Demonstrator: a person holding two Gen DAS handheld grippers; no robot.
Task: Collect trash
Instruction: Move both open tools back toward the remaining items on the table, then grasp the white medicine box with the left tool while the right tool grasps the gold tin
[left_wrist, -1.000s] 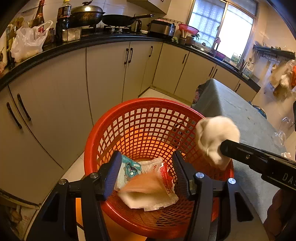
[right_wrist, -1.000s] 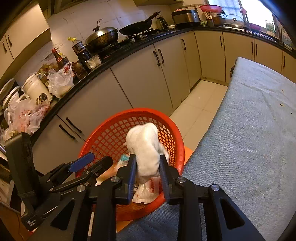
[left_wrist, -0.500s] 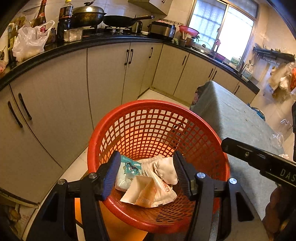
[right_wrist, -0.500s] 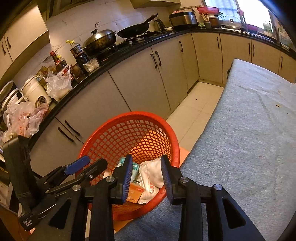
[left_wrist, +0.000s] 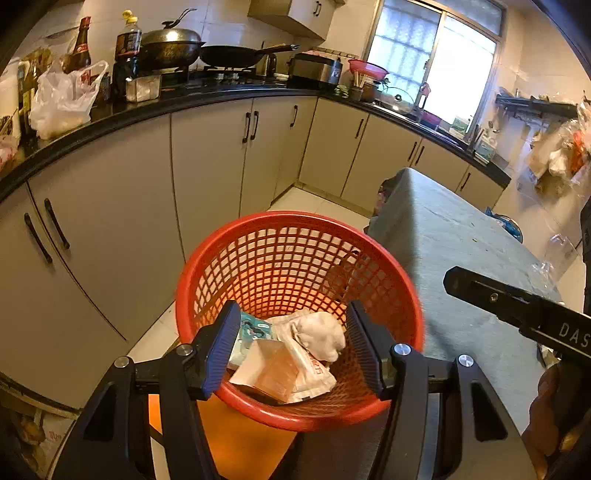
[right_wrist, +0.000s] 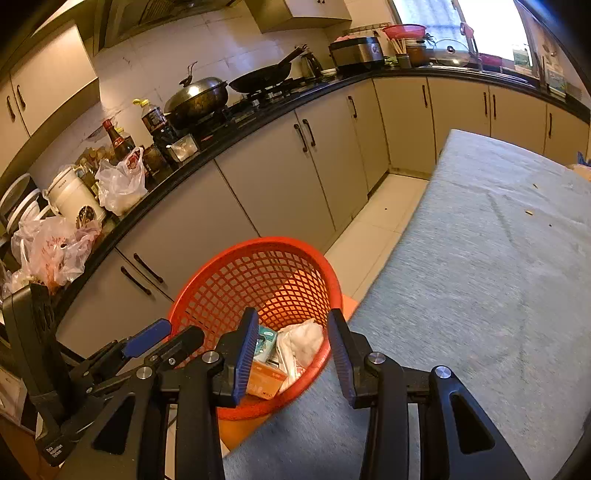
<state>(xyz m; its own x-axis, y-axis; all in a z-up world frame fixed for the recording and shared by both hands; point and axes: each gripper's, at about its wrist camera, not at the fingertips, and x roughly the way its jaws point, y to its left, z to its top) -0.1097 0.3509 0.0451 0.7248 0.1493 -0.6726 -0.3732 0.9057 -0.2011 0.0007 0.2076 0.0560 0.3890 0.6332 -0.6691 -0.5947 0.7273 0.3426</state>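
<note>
Tissue (left_wrist: 321, 334) now lies in the basket (left_wrist: 295, 225), dropped from the right gripper (right_wrist: 291, 354), whose jaws have just opened, empty. Left gripper (left_wrist: 291, 343) is apart too; that piece is collected.

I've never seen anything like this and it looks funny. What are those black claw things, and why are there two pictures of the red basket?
Each black claw is a grabbing tool that a person holds, one per hand. A small camera sits on each and looks forward along its two fingers, so you get two pictures of one kitchen.

One picture comes from the left tool, the other from the right tool. In the right one you can also see the left tool at the side.

Both look down into the red basket, which stands beside a table with a grey cloth. Inside lie a crumpled white tissue, some wrappers and a small teal packet.

Neither tool holds anything. The right tool's fingers have just been opening, with nothing gripped between them.
</note>
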